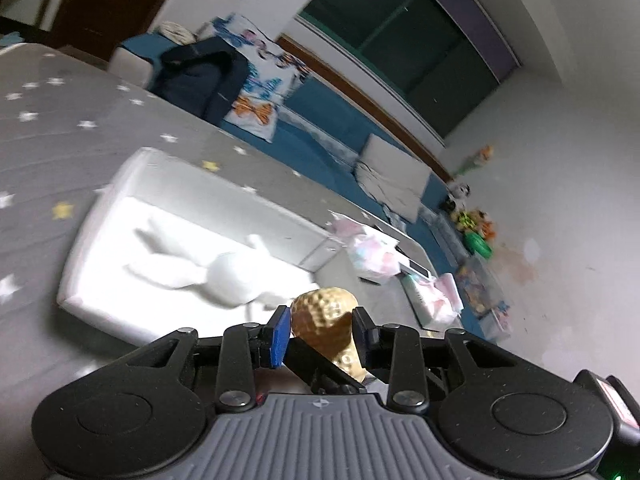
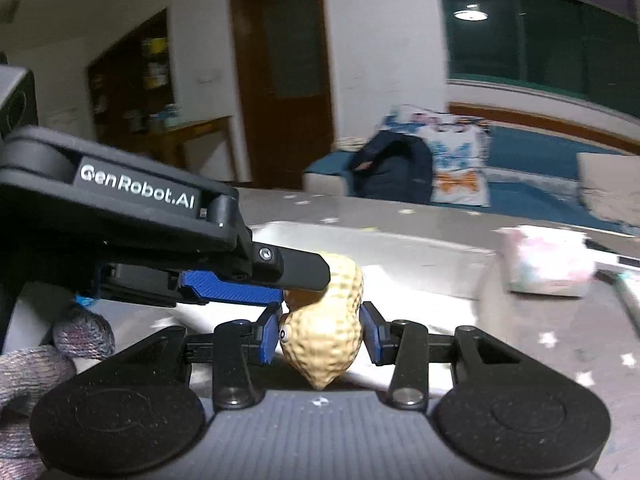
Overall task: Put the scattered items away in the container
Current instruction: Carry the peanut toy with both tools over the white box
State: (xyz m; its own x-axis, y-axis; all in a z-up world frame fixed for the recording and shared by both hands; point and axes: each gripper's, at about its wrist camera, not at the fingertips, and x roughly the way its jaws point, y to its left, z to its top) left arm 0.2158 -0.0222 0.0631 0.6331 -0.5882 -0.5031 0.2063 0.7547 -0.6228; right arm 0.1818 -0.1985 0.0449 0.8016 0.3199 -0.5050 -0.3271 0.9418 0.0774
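Observation:
A tan peanut toy (image 1: 326, 318) sits between the blue pads of my left gripper (image 1: 320, 330), which is shut on it. In the right wrist view the same peanut toy (image 2: 324, 332) is also clamped between the pads of my right gripper (image 2: 320, 334), with the left gripper's fingers (image 2: 240, 284) reaching in from the left onto its upper end. Both hold it just above the near edge of a white tray container (image 1: 172, 184). A white plush rabbit (image 1: 208, 268) lies inside the tray.
The tray (image 2: 400, 256) rests on a grey star-patterned cloth (image 1: 52, 128). Pink-and-white tissue packs (image 1: 372, 256) lie right of the tray, also in the right wrist view (image 2: 548, 264). A dark backpack (image 2: 394, 170) and blue bench stand behind. A gloved hand (image 2: 36, 364) is at left.

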